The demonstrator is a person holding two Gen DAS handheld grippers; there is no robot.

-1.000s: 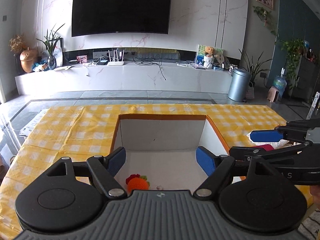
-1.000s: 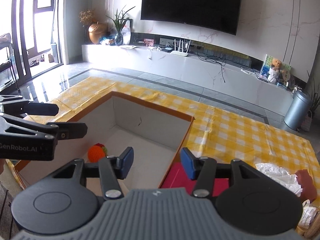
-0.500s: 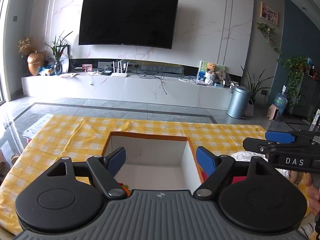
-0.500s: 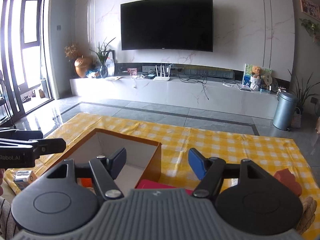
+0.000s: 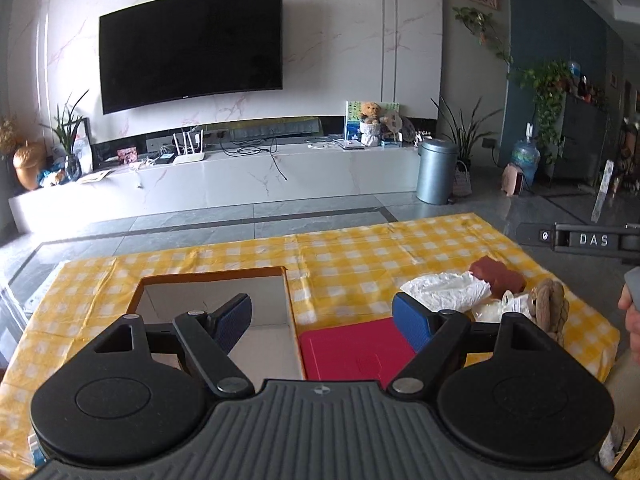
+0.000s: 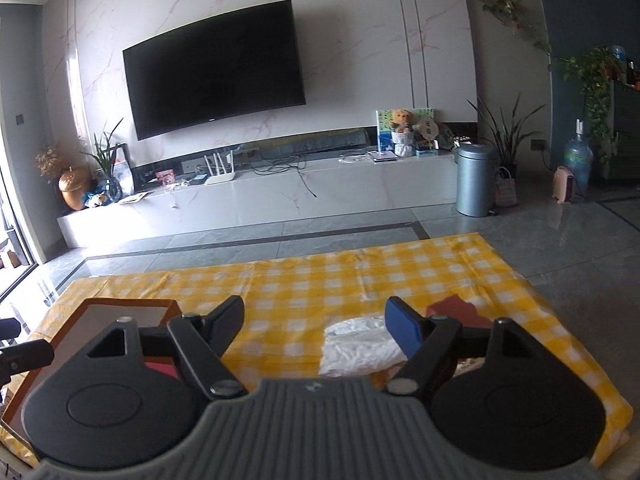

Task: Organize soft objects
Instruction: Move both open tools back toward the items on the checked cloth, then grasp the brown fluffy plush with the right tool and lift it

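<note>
Two handheld grippers hover above a table draped in a yellow-and-white checked cloth [image 5: 360, 256], wrinkled along its folds. The left gripper [image 5: 322, 322] stands with its blue-padded fingers wide apart and nothing between them, above the seam where an open cardboard box [image 5: 216, 280], orange-edged with pale inner walls, sits just beside a flat, smooth red lid [image 5: 352, 350]. The right gripper [image 6: 314, 322] has its jaws opening, and nothing is between them; beyond them lies a crumpled white plastic bag [image 6: 360, 346], thin and creased. The soft things sit in a loose pile near the table's right end: the white bag, a dark red block-shaped sponge [image 5: 498, 278] resting against it, and a brown knitted plush [image 5: 550, 306] with a coarse ribbed weave, touching the bag's near edge. Behind the table stretch glossy grey floor tiles, a long white marble-look console [image 5: 240, 184] and a veined marble wall carrying a curved black television [image 5: 192, 46]. A cylindrical grey metal bin [image 5: 436, 170] stands at the console's right end, with leafy potted plants beside it.
</note>
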